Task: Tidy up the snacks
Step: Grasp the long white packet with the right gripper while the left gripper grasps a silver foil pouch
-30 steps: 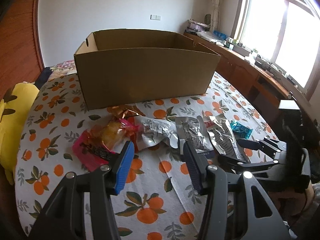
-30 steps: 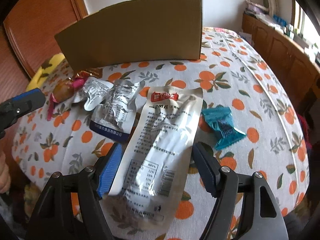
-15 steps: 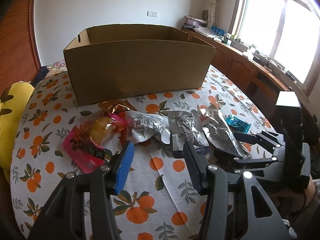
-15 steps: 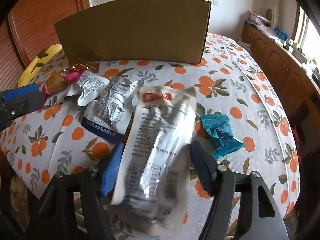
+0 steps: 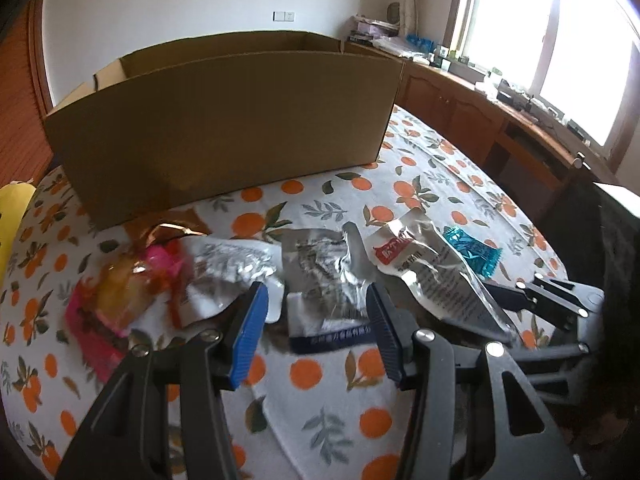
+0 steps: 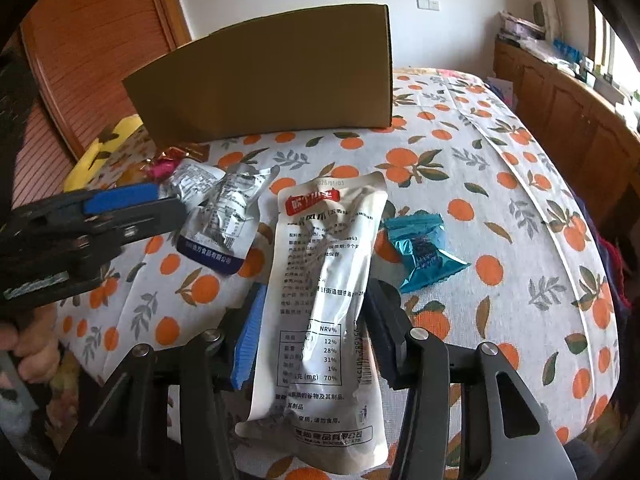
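Snacks lie scattered ahead of my grippers — my right gripper has just closed its jaws onto the long silver pouch, pinching it between the pads, ready for the cardboard box beyond.

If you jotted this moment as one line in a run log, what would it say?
right hand-held gripper: jaws just closing, gripping silver pouch | left hand-held gripper: open, empty, over blue-edged pouch | cardboard box: behind snacks
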`<state>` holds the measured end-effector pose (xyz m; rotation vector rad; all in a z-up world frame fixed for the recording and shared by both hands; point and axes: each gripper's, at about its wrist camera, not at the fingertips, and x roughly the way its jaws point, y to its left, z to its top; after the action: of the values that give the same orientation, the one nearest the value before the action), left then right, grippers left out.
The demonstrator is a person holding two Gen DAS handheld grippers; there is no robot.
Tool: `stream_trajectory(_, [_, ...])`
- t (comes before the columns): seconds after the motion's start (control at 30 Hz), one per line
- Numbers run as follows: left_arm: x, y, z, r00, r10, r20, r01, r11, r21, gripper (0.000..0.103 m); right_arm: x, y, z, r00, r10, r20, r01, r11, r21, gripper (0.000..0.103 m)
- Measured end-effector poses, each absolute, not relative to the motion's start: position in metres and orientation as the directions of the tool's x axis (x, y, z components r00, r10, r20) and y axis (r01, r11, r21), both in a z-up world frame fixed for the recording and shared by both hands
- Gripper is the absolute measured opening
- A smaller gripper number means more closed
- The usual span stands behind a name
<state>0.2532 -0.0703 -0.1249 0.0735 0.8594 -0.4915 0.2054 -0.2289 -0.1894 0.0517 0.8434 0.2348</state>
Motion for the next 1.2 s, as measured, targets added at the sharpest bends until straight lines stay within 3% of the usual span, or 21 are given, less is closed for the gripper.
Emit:
stream_trajectory(0.7, [0.292, -0.106, -0.141, 0.517, -0.312, -0.797, 0.429, 0.900, -0.074, 0.052, 0.195, -0.237, -0.194, 0.678, 0.275, -0.682, -0.227, 0.960, 0.161, 0.050])
stream_trajectory(0.97, [0.309, -0.110, -0.137, 0.486, -0.353, -0.800, 0.403, 0.902, -0.153, 0.057, 0.194, -0.239, -0.195, 0.682, 0.290, -0.671, -0.238, 0.956, 0.171, 0.050])
stream_trajectory(1.2, [0.315, -0.123, -0.140, 0.487, -0.339, -0.805, 0.412, 0.902, -0.130, 0.063, 0.192, -0.238, -0.194, 0.682, 0.291, -0.671, -0.244, 0.955, 0.166, 0.050])
